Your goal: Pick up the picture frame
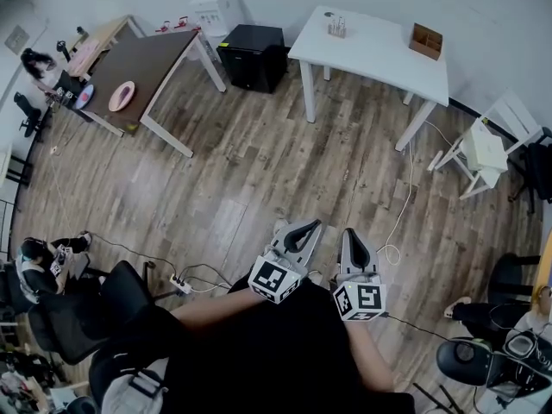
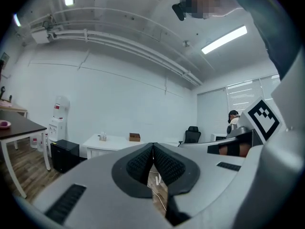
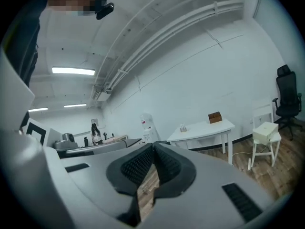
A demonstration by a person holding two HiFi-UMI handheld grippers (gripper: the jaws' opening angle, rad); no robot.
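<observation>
Only the head view shows the left tongs (image 1: 305,226) and right tongs (image 1: 352,235) side by side over the plank floor (image 1: 259,162). Each gripper view shows ribbed black pads (image 2: 140,163) pressed together, empty. The boxy brown picture frame (image 1: 426,40) sits at the white counter's (image 1: 379,54) 2 o'clock corner, well apart.

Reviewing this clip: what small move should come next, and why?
Probably a step toward the white table. The left gripper and right gripper are shut, empty, over the wood floor, far from all furniture. The brown item on that table may be the frame; I cannot tell.
</observation>
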